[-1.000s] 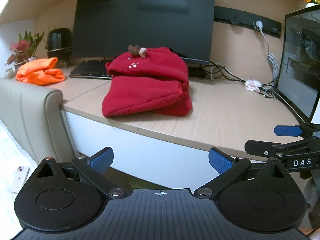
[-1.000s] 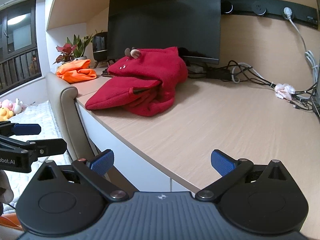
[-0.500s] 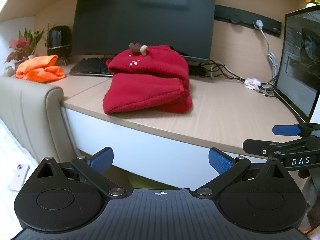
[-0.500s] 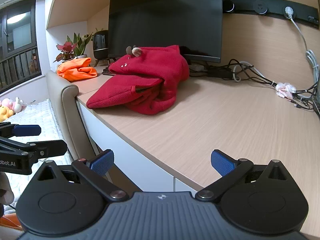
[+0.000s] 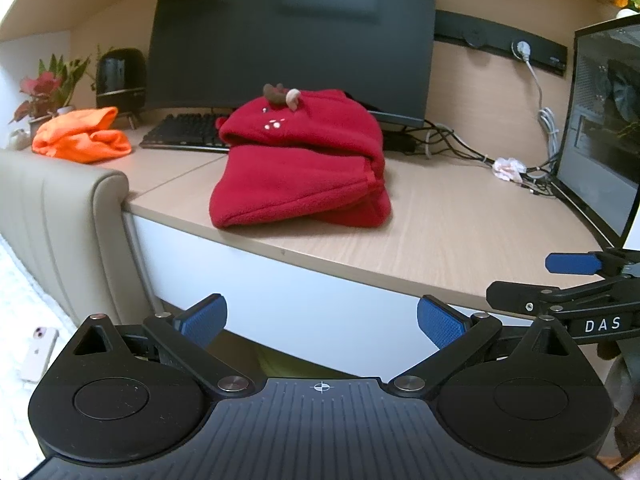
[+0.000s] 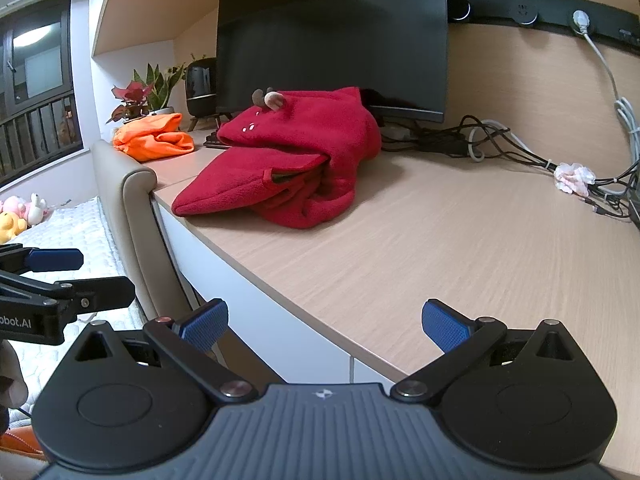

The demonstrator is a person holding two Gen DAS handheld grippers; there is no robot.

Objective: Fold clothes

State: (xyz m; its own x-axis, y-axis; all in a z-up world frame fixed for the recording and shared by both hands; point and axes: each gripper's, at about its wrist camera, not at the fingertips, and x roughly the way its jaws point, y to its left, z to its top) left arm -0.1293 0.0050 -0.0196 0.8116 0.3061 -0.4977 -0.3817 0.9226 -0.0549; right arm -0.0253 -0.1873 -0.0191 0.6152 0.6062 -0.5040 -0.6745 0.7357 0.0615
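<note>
The red fleece garment sat folded in a thick bundle on the wooden desk, near its front edge and just in front of the big dark monitor. A little brown antler trim poked up from the top layer, with a few small white marks beside it. Over on the far left of the desk, an orange cloth lay bunched up, well apart from the red bundle, with a potted plant and a black speaker behind it. A keyboard lay partly hidden behind the fleece.

And the left gripper hung back off the desk edge, blue pads spread wide, nothing between them. Same story for the right gripper: jaws wide apart, empty, hovering at the front edge of the desk with the red garment well ahead to its left. From that side the folded layers showed open along the bundle's near edge. A tangle of cables ran along the back wall, with a small pink-white item lying among them. A padded beige headboard stood against the desk's left end.
</note>
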